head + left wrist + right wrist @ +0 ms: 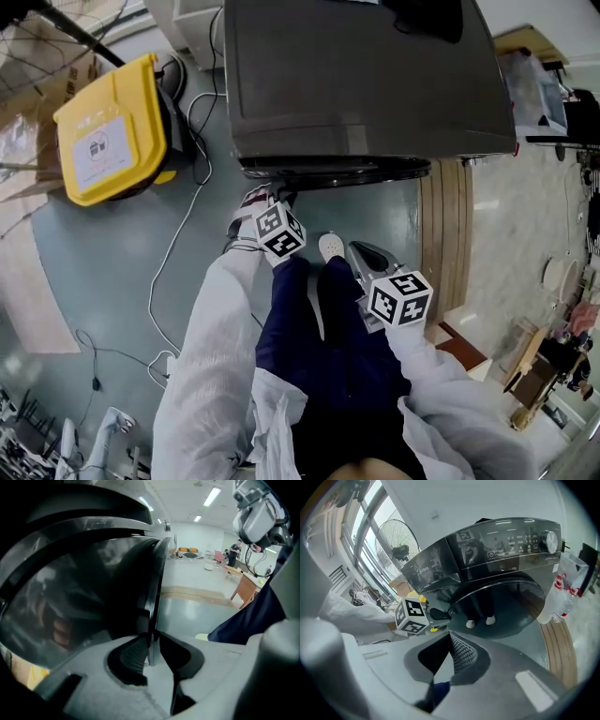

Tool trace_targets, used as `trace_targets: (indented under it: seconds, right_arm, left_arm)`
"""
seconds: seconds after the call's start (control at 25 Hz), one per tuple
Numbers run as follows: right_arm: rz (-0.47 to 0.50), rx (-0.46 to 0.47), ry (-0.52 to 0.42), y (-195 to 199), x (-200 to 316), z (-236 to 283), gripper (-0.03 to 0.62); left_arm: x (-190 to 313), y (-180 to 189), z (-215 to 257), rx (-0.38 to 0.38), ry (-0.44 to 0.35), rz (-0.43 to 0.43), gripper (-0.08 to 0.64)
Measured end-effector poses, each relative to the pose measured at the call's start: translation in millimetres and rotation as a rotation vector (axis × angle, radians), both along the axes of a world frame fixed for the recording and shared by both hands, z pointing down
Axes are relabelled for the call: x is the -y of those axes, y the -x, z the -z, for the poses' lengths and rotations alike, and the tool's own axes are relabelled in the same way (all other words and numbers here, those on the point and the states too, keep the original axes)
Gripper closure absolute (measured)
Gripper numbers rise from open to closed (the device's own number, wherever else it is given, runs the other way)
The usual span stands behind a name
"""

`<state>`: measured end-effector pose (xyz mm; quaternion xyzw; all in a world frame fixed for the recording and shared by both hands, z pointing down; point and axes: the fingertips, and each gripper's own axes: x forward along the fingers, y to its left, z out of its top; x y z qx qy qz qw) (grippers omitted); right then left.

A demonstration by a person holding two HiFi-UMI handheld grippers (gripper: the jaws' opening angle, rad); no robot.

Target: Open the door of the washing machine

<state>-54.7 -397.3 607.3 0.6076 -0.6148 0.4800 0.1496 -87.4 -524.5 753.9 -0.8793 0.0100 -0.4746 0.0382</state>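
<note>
From the head view the washing machine runs off the top edge, and a marker cube covers the fingers of the left gripper. In the left gripper view the door sweeps left of the fingers and is cut by the frame, with only dim smears showing through it. Beyond the fingers of the right gripper, the print on the control panel is too small to read.

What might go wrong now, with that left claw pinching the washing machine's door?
1. The left gripper is clamped only on the thin edge of the door, so it may slip off as the door swings.
2. The person's shoe stands close in front of the door, which could hit it on opening.
3. A white cable lies on the floor to the person's left; stepping back might snag it.
</note>
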Motion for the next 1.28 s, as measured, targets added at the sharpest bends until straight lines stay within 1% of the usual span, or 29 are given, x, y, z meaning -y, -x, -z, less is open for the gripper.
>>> trace_targets:
  seconds: [0.2,0.36,0.44,0.56,0.68,0.84,1.0,1.16,1.28]
  right_arm:
    - [-0.018,0.019,-0.008,6.6,-10.1,1.5,0.584]
    - [-0.008,0.025,-0.017,-0.2,-27.8,2.7,0.584]
    - [-0.006,0.036,-0.026,-6.1,-38.9,3.4,0.584]
    - [0.017,0.054,-0.039,-9.6,-55.0,4.4,0.584]
    - [0.057,0.060,-0.056,-14.9,-73.3,2.9,0.584]
    - [0.100,0.081,-0.079,-26.3,-114.9,4.8,0.584]
    - [0.124,0.128,-0.099,-40.9,-156.9,3.2,0.584]
    - [0.179,0.134,-0.110,-55.4,-197.5,0.7,0.584]
    - [0.207,0.135,-0.126,-67.3,-220.5,-0.7,0.584]
  left_arm:
    - [-20.5,10.3,-4.2,0.023,0.016,-0.005,0.483]
    - [-62.0,17.4,-2.5,0.024,0.019,-0.021,0.488]
    - [-84.2,18.6,-2.4,0.034,0.024,-0.005,0.488]
    - [-114.2,23.6,-4.6,0.055,0.042,0.047,0.489]
    - [-142.0,24.8,-4.6,0.054,0.054,0.095,0.489]
    - [-190.5,21.5,-4.8,0.053,0.074,0.182,0.491]
    - [-234.0,12.2,-7.2,0.040,0.093,0.259,0.491]
    - [-277.3,0.3,-8.3,0.027,0.109,0.344,0.491]
    - [-303.8,-8.9,-7.2,0.008,0.123,0.387,0.491]
